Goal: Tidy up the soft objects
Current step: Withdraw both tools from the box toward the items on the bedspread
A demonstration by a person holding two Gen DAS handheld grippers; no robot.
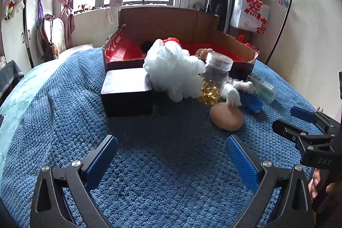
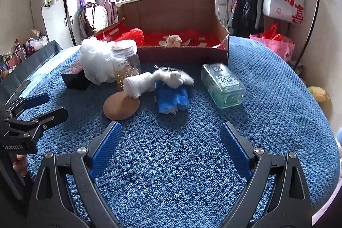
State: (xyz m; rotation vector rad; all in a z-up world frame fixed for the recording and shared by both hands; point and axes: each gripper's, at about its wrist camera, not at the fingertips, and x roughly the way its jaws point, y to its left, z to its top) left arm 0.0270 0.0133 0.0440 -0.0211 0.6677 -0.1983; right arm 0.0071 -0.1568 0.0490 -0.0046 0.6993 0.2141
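Note:
A fluffy white plush (image 1: 174,69) (image 2: 96,61) rests on the blue blanket against a glass jar (image 1: 215,76) (image 2: 127,59). A small white furry toy (image 2: 173,77) lies on a blue cloth (image 2: 172,97) (image 1: 251,100), beside a white roll (image 2: 139,83) (image 1: 232,95). A cardboard box (image 2: 183,52) (image 1: 171,20) lined in red holds a red knit item (image 2: 133,34) and a small tan plush (image 2: 174,40). My left gripper (image 1: 172,153) is open and empty, short of the pile. My right gripper (image 2: 171,142) is open and empty, in front of the blue cloth.
A dark lidded box (image 1: 127,93) (image 2: 73,76) stands left of the plush. A brown cork disc (image 1: 226,116) (image 2: 120,106) and a clear plastic case (image 2: 223,84) (image 1: 261,86) lie on the blanket. A clothes rack (image 1: 252,3) stands behind at the right.

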